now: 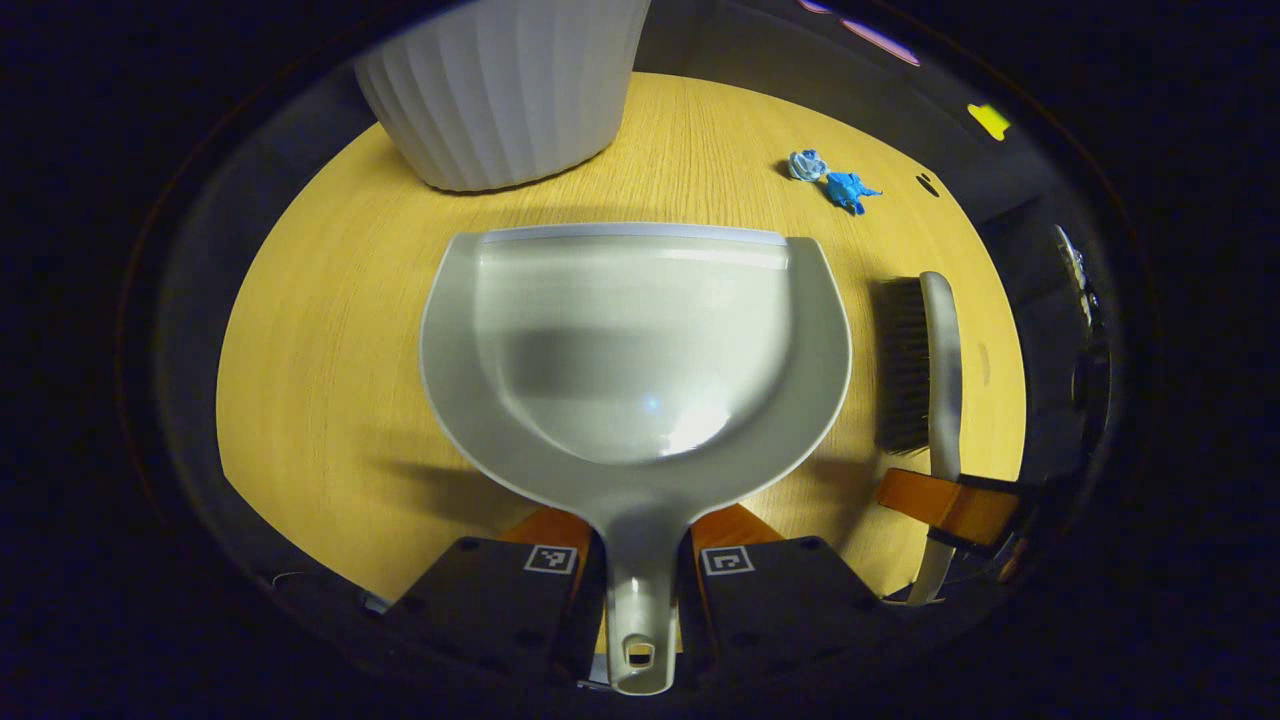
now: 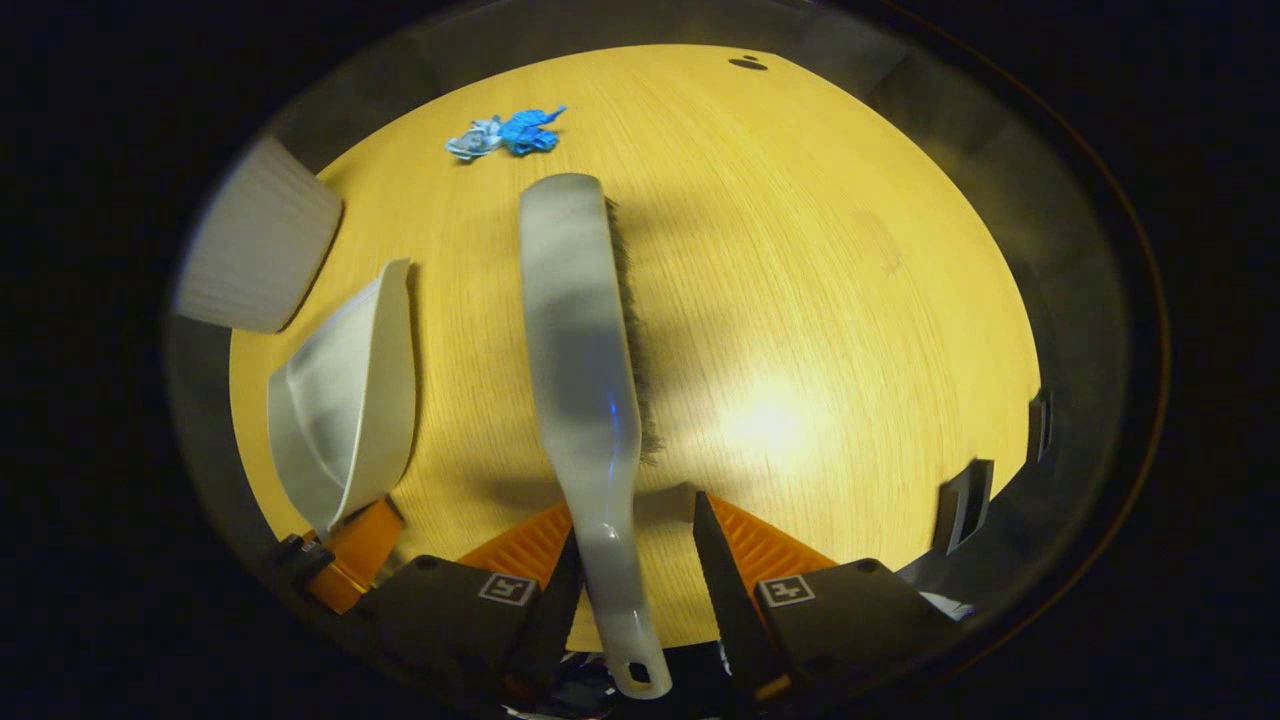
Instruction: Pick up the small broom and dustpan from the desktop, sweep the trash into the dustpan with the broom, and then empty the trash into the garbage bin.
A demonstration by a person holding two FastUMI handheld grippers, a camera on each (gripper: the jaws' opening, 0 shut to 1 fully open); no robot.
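Note:
The grey dustpan [image 1: 640, 340] lies wide in front of me, mouth facing away, and my left gripper [image 1: 645, 520] is shut on its handle. The small broom [image 2: 580, 340] lies on the wooden desktop [image 2: 820, 250] with its bristles to the right. Its handle runs back between the fingers of my right gripper [image 2: 635, 515], which is open: the left finger touches the handle and the right one stands off it. In the left gripper view the broom [image 1: 935, 370] lies right of the pan. Crumpled blue trash [image 1: 835, 182] [image 2: 510, 132] sits beyond both tools.
A white ribbed garbage bin [image 1: 500, 90] [image 2: 260, 240] stands on the desktop just beyond the dustpan's mouth. The round desktop [image 1: 320, 330] ends in a dark edge all around. Dark clips [image 2: 965, 500] stick up at its right rim.

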